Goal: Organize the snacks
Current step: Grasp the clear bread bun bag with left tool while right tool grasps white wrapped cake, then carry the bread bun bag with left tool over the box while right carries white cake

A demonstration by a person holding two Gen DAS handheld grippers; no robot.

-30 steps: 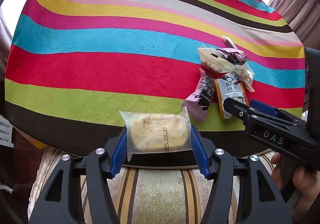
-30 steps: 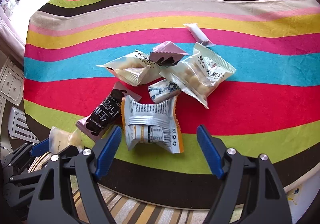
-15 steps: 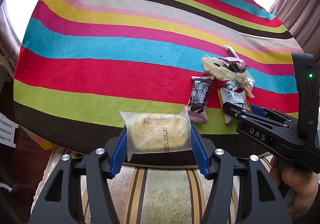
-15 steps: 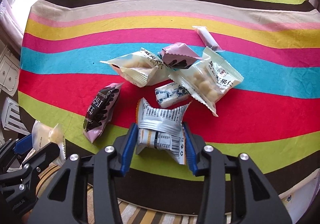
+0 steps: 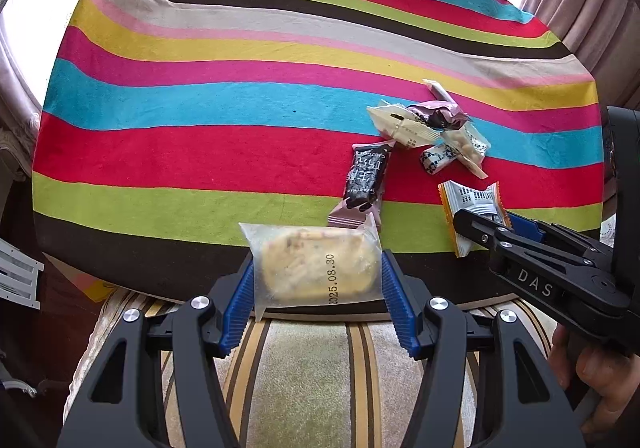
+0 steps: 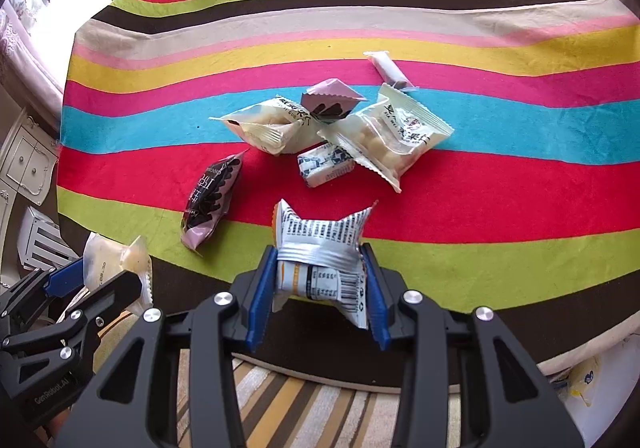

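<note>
Low in both frames, your right gripper (image 6: 318, 284) has just pinched the crinkly silver packet (image 6: 320, 248) mid-body; left gripper (image 5: 316, 298) clamps the soft pastry pack (image 5: 316, 268).

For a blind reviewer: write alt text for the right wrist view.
The right hand-held gripper is clamped on a silver-and-orange snack packet, held just above a striped tablecloth. Beyond it lie six more wrapped snacks, including a dark chocolate packet. At lower left, the left hand-held gripper holds a clear-wrapped pastry.
</note>
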